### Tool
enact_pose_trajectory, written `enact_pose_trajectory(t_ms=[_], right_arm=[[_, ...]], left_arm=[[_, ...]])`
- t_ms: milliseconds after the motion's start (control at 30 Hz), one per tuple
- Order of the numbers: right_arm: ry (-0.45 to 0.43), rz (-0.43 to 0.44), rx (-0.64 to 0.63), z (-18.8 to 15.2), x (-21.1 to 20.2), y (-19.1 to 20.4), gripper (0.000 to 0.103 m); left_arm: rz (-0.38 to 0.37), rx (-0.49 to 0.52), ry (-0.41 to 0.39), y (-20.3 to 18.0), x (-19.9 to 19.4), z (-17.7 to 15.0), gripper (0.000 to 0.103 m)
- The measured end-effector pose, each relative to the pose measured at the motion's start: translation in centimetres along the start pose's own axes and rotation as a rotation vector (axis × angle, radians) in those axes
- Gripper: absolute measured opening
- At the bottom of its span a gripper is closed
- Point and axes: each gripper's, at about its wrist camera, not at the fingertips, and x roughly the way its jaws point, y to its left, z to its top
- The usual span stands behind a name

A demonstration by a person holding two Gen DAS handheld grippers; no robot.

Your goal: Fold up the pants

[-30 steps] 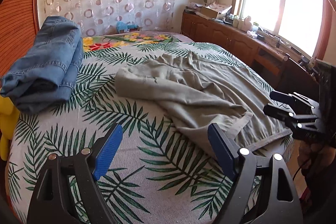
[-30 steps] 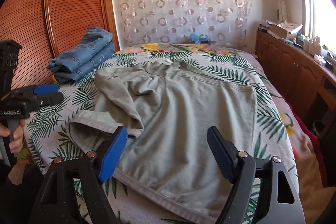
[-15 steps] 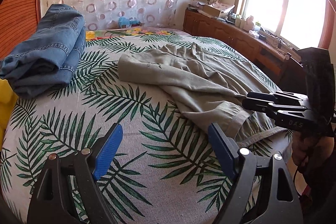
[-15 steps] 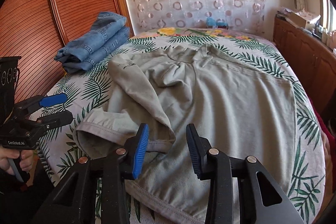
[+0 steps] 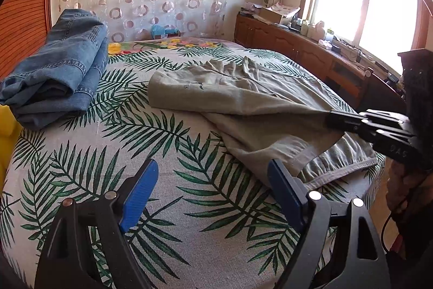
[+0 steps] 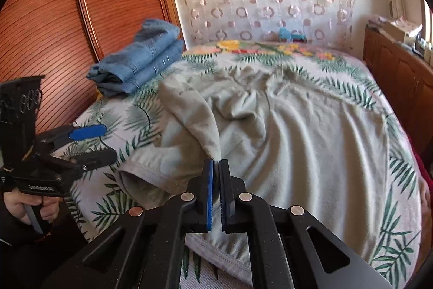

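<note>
**Right tool pinches the folded-over leg**

The grey pants (image 6: 297, 132) lie rumpled across the bed (image 5: 135, 153), just beside the stacked jeans (image 5: 56, 72). The right tool (image 6: 216, 167) is clamped on a raised fold of the pant leg. The left tool (image 5: 211, 188) hangs spread wide over bare bedspread, holding nothing. Best, I judge, to draw the leg out flat and slowly, and bring the left tool to the hem.

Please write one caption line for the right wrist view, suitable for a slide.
Right gripper shut on a fold of the grey pants spread on the leaf-print bed; left gripper open beside it.
</note>
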Motion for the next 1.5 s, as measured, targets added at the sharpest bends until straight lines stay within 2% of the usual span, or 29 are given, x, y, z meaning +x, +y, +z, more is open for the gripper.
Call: enact_pose_trajectory(t_ms=[167,733,1067,1500], right_arm=[[-0.046,-0.068,-0.053,0.1,-3.3,0.1,0.003],[-0.075,-0.192,-0.010,-3.3,-10.3,-1.7,0.003],[-0.055,-0.229,0.038,-5.0,-11.7,-1.5,0.003],[0.073,-0.236,0.083,-6.9,-9.5,-1.4,0.003]], left_arm=[[-0.012,0.012,-0.019,-0.5,-0.4,0.5,0.084],[-0.081,0.105,-0.027,-4.8,1.5,4.1,0.084],[-0.091,0.137,0.000,-6.7,2.5,3.6,0.084],[-0.071,0.121,0.017,-6.6,3.2,2.5,0.084]])
